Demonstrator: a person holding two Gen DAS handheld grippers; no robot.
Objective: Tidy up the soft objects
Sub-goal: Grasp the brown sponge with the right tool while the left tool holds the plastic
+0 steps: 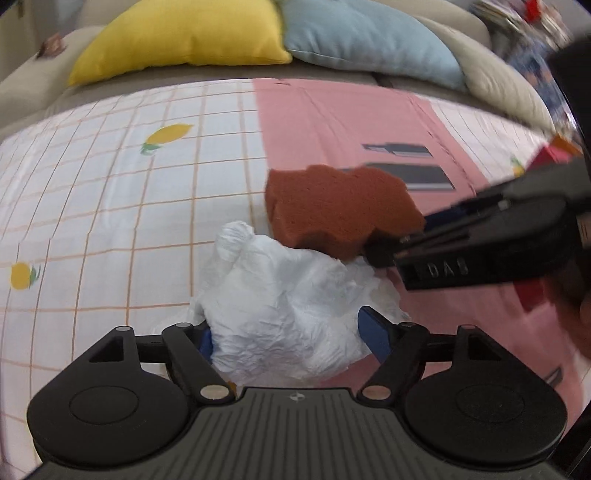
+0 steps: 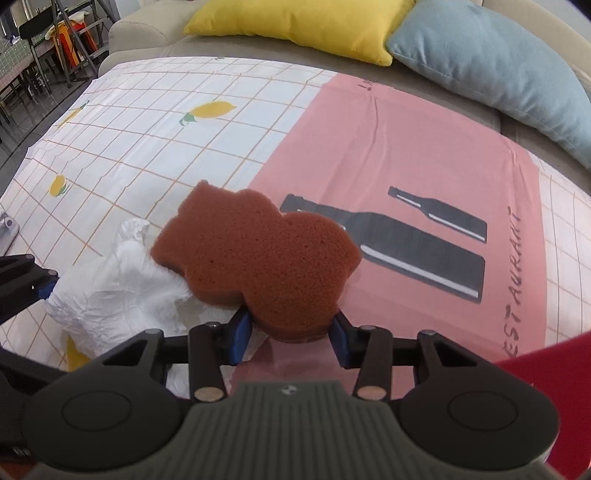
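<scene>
A brown wavy-edged sponge (image 2: 255, 254) is pinched at its near end between the blue pads of my right gripper (image 2: 291, 332), which is shut on it. The sponge's far end lies over a crumpled white plastic bag (image 2: 114, 284). In the left wrist view the bag (image 1: 288, 295) sits between the wide-spread fingers of my left gripper (image 1: 288, 336), which is open. Its blue pads flank the bag without squeezing it. The sponge (image 1: 332, 210) rests on the bag's far right side, with the right gripper (image 1: 384, 247) coming in from the right.
Everything lies on a cloth (image 2: 166, 122) with a white lemon-print grid and a pink panel (image 2: 424, 155) printed with bottles. A yellow pillow (image 2: 299, 26) and a blue pillow (image 2: 491, 66) lean on a beige sofa behind. Something red (image 2: 554, 365) is at the near right.
</scene>
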